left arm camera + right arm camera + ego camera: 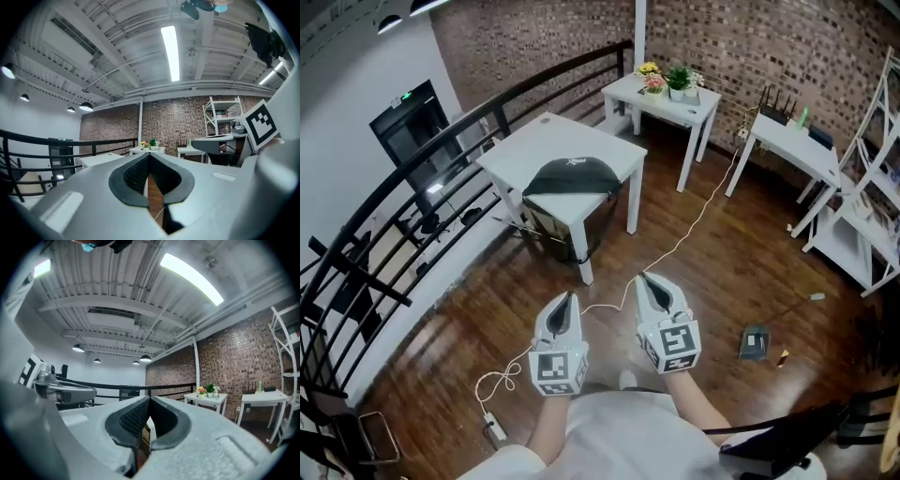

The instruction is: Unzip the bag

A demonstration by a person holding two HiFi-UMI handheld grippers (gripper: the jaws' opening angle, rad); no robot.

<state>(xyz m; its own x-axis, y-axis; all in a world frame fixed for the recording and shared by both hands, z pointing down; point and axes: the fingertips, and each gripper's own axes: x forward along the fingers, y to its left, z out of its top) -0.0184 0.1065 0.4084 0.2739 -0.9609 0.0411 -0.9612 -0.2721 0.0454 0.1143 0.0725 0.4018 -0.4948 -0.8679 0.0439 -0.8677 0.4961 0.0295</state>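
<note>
A dark bag with a rounded top lies on the near edge of a white table, seen in the head view. My left gripper hangs above the wooden floor, well short of the table, jaws shut and empty. To its right my right gripper is held at about the same height, also shut on nothing. Through the left gripper view the closed left gripper points level toward the brick wall. The closed right gripper does the same in the right gripper view. The bag's zip is too small to make out.
A black railing runs along the left. A white cable trails across the floor to a power strip. A second white table with flower pots stands behind, a desk and shelving at right. A small dark object lies on the floor.
</note>
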